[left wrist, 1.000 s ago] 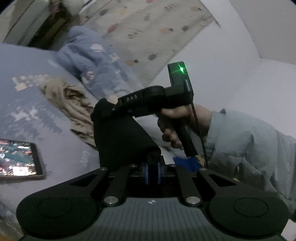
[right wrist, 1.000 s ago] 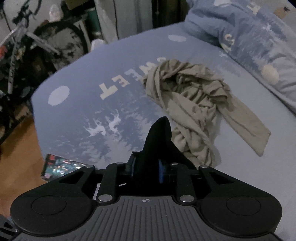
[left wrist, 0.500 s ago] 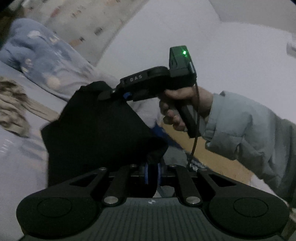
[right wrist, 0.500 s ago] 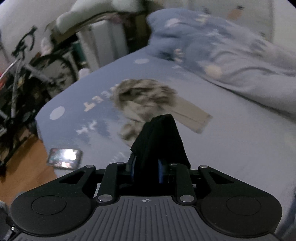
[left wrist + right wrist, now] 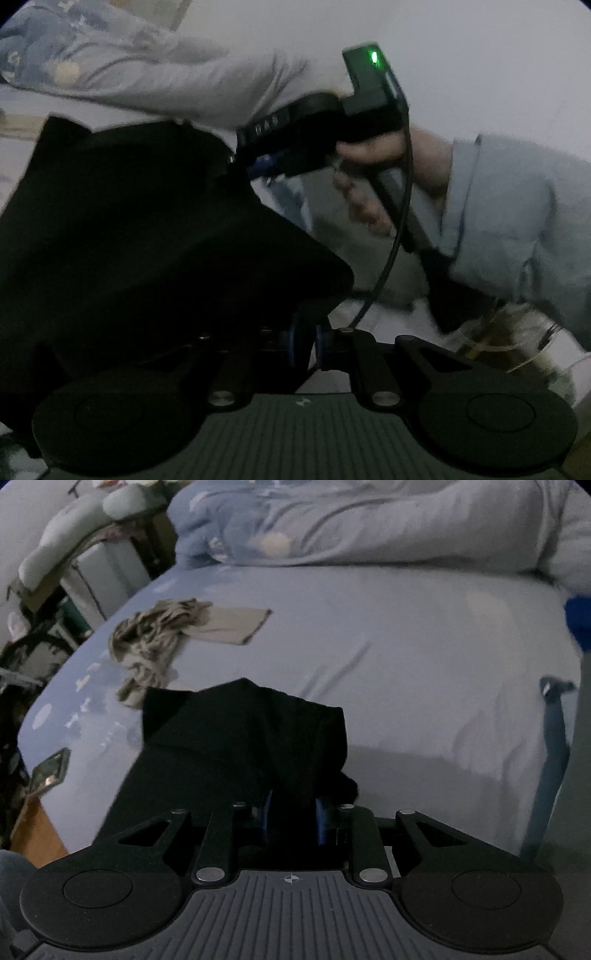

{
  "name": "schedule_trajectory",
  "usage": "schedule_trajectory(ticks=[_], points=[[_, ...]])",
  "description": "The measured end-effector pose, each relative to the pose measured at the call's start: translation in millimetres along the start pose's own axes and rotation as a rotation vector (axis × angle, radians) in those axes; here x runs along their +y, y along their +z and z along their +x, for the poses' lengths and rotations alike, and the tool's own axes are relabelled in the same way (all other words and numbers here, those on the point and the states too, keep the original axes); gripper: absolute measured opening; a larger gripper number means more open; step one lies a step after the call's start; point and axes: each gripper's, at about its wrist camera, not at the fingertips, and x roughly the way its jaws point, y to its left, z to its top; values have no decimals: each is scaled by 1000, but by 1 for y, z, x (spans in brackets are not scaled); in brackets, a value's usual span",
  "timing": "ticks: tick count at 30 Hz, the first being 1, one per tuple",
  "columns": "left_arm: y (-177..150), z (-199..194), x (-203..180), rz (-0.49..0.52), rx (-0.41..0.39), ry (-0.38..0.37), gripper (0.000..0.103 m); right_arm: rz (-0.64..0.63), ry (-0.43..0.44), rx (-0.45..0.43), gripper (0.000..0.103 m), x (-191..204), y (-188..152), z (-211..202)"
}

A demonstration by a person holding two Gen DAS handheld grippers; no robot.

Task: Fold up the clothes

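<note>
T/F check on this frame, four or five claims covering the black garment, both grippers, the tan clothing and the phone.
1. Both grippers grip the black garment. True: the left gripper and right gripper each have black cloth between their fingers; the right's jaws have just been opening.
2. The tan clothing is neatly folded. False: it lies crumpled on the bed.
3. The phone lies near the bed's edge. True.
4. The tan clothing lies on top of the black garment. False: it lies further back on the bed, behind the garment.
5. The hand holding the right gripper is bare-armed. False: it wears a light sleeve.
</note>
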Motion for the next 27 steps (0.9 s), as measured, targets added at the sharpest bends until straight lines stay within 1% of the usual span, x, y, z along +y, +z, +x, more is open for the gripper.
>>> schedule_trajectory(ticks=[1, 2, 3, 4, 5, 6, 7, 9, 10, 11, 12, 14, 16, 17, 18, 19, 21, 23, 24, 27], points=[[-4, 8, -2, 6, 26, 12, 14, -14, -42, -1, 59, -3, -5, 4], [-7, 16, -3, 14, 51, 23, 17, -38, -86, -13, 68, -2, -10, 5], [-10, 21, -4, 22, 72, 31, 23, -65, -129, -28, 74, -1, -14, 5], [-13, 26, -4, 29, 90, 38, 24, -79, -157, -46, 74, 0, -19, 1], [-14, 27, -6, 34, 93, 38, 26, -90, -181, -65, 74, 2, -23, -5], [-14, 26, -7, 35, 99, 31, 32, -100, -204, -84, 74, 4, -27, -10], [-14, 24, -8, 36, 104, 23, 35, -121, -240, -121, 73, 9, -32, -18], [-14, 17, -9, 43, 110, -10, 52, -174, -349, -209, 74, 24, -44, -35], [-14, 13, -11, 50, 112, -25, 56, -198, -378, -254, 74, 34, -51, -44], [-15, 6, -16, 71, 110, -40, 65, -203, -373, -287, 74, 42, -56, -52], [-11, -1, -23, 90, 107, -52, 72, -196, -342, -318, 74, 50, -63, -61], [-6, -19, -28, 129, 93, -100, 72, -198, -240, -354, 74, 68, -78, -73], [-8, -41, -33, 142, 74, -137, 73, -216, -182, -361, 71, 85, -90, -74], [-10, -52, -32, 131, 59, -150, 74, -226, -156, -367, 68, 91, -96, -73], [-10, -67, -29, 110, 37, -154, 75, -229, -136, -368, 61, 95, -101, -71], [-9, -78, -26, 89, 12, -140, 76, -222, -131, -355, 54, 98, -105, -67], [-7, -103, -17, 45, -54, -98, 85, -211, -126, -323, 46, 104, -110, -58], [-5, -121, -9, 7, -125, -42, 85, -215, -119, -299, 44, 110, -120, -49], [-4, -128, -2, -15, -154, -2, 85, -218, -116, -287, 41, 111, -126, -46], [0, -134, 15, -60, -223, 96, 85, -232, -142, -230, 39, 113, -137, -27]])
